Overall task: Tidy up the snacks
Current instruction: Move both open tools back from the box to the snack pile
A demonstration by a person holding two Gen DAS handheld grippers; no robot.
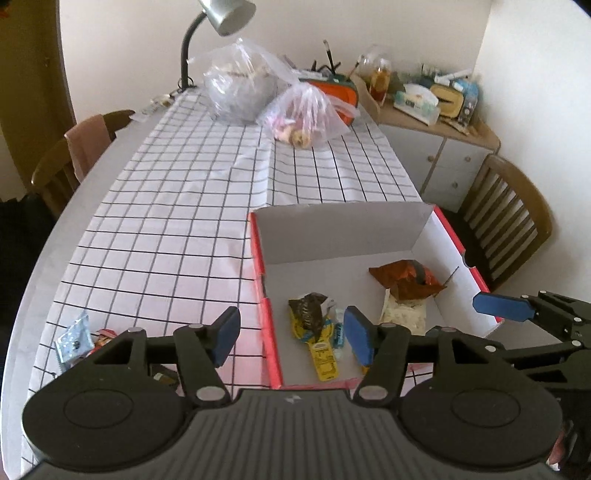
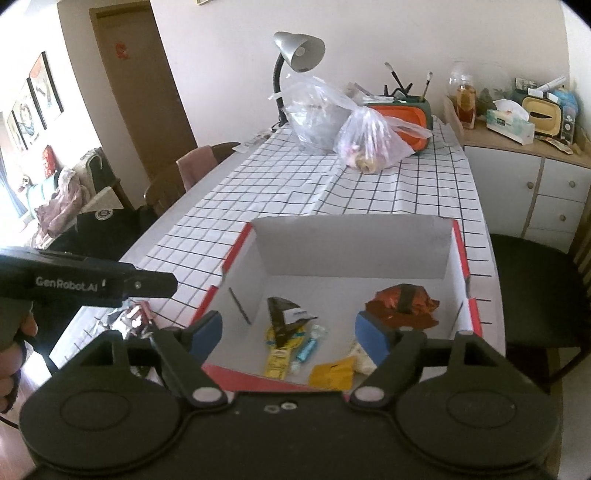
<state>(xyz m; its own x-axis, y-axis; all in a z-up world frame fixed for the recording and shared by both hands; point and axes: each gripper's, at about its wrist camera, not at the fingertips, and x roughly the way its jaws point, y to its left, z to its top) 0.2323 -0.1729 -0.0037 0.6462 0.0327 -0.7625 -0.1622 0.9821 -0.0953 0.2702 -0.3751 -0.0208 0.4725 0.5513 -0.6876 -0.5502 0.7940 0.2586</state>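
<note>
A red-edged white cardboard box [image 1: 436, 236] [image 2: 458, 243] lies open on the checked tablecloth. Inside lie an orange-brown crumpled packet [image 1: 404, 278] [image 2: 400, 304], a yellow-and-dark packet [image 1: 314, 325] [image 2: 282, 332], a small blue candy [image 2: 306, 350], a pale packet [image 1: 404, 314] and a yellow wrapper [image 2: 330, 374]. My left gripper [image 1: 291, 338] is open and empty over the box's near left corner. My right gripper [image 2: 295, 336] is open and empty above the box's near edge. Loose snack packets lie left of the box: a silvery one [image 1: 74, 338] [image 2: 127, 319] and a red one [image 1: 105, 336].
Two tied plastic bags [image 1: 306, 114] [image 2: 369, 142], a desk lamp [image 1: 225, 16] [image 2: 299, 50] and an orange container [image 2: 410, 118] stand at the table's far end. Wooden chairs [image 1: 509, 221] [image 2: 532, 295] flank the table. A cluttered cabinet [image 2: 524, 155] stands at the right.
</note>
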